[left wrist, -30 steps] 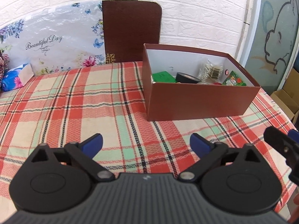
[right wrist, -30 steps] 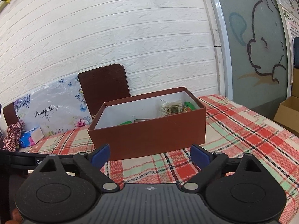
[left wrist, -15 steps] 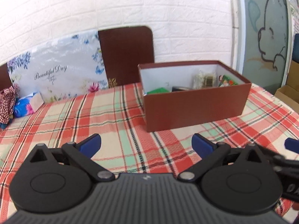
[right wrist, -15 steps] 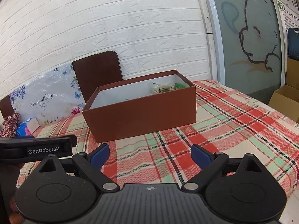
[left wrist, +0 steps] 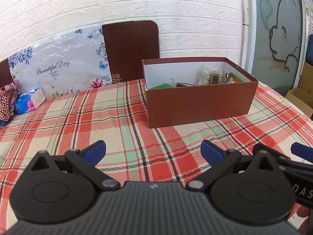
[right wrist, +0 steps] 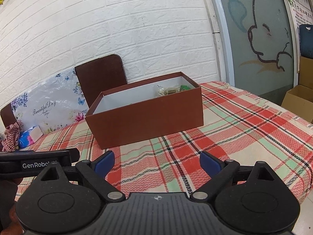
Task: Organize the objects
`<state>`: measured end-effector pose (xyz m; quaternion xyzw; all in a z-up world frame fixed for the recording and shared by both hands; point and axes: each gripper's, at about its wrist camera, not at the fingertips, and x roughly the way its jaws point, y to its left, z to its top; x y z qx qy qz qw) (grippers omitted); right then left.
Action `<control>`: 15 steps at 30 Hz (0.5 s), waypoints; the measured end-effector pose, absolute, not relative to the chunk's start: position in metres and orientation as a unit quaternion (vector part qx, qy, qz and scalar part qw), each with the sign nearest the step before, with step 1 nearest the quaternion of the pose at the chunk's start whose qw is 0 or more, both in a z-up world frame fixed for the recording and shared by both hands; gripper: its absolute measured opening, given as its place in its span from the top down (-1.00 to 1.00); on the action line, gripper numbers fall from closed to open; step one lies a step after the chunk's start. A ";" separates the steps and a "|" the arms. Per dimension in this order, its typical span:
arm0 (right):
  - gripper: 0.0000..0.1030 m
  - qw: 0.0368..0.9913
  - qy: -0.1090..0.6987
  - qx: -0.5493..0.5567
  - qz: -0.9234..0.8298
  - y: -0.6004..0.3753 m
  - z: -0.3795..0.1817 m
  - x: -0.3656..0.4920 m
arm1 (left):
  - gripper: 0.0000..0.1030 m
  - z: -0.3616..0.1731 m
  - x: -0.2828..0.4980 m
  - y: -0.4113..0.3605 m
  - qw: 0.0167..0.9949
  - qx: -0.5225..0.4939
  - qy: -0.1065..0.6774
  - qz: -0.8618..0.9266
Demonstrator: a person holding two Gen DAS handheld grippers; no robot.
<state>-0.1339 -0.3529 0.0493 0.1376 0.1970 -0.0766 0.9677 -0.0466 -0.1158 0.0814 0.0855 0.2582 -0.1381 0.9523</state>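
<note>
A brown open box [left wrist: 199,103] stands on the plaid tablecloth [left wrist: 97,117]; it also shows in the right wrist view [right wrist: 148,121]. Inside it I see a bag of cotton swabs [left wrist: 212,76], a green packet [left wrist: 233,77], a green flat item [left wrist: 161,86] and a dark item [left wrist: 184,84]. My left gripper [left wrist: 153,150] is open and empty, held above the cloth in front of the box. My right gripper [right wrist: 156,162] is open and empty, also in front of the box. Part of the right gripper [left wrist: 301,150] shows at the left view's right edge.
A blue tissue pack [left wrist: 29,101] and a checked red cloth [left wrist: 7,101] lie at the far left. A floral board [left wrist: 56,66] and a brown board [left wrist: 133,49] lean on the white brick wall. Cardboard boxes [right wrist: 299,101] stand beyond the table's right edge.
Both grippers have drawn back and tilted up from the box, so the box looks lower and farther. Both stayed open and empty.
</note>
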 end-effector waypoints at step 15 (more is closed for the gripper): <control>-0.82 0.970 0.179 0.147 -0.078 -0.352 0.054 -0.149 | -1.00 0.092 -0.062 -0.112 0.959 0.069 0.242 -0.130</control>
